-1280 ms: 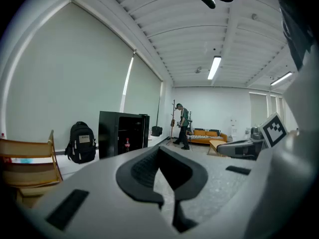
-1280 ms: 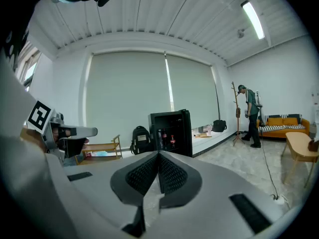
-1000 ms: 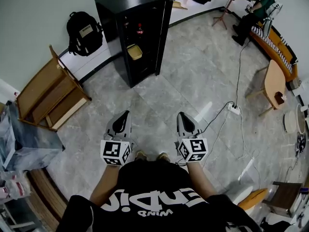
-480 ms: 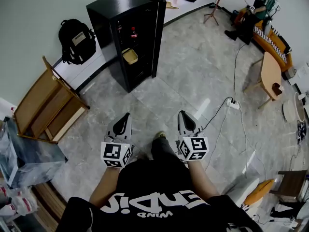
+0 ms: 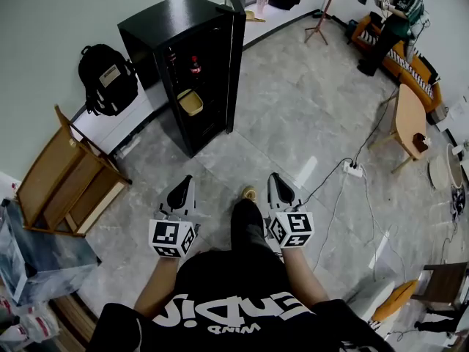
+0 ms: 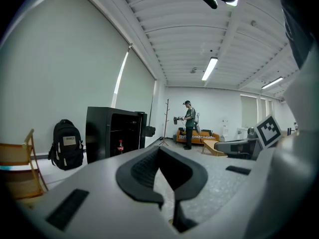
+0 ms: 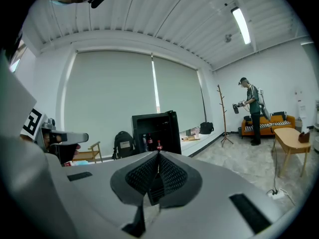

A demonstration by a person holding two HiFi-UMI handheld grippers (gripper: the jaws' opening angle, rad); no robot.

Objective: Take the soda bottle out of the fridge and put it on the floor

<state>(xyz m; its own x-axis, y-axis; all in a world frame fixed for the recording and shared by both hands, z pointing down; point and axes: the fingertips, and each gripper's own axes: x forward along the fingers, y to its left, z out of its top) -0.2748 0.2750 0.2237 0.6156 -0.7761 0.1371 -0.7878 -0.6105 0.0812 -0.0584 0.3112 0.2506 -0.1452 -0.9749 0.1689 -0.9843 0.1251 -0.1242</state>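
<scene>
The black fridge (image 5: 157,35) stands against the far wall with its door (image 5: 235,57) swung open. On an upper shelf stands the soda bottle (image 5: 195,66), dark with a red label; it also shows small in the left gripper view (image 6: 120,147) and the right gripper view (image 7: 159,145). My left gripper (image 5: 187,181) and right gripper (image 5: 274,177) are held side by side at waist height, well short of the fridge. Both point toward it, and both are shut and hold nothing.
A yellow container (image 5: 190,101) sits lower in the fridge. A black backpack (image 5: 108,79) leans on the wall, with a tipped wooden shelf (image 5: 62,174) to the left. A power strip with cables (image 5: 354,169), a wooden table (image 5: 410,119) and a person (image 5: 399,13) are at the right.
The person carrying the grippers has stepped forward, one leg swinging out between the grippers. The fridge has shifted left and lower in view. Both grippers stay shut.
</scene>
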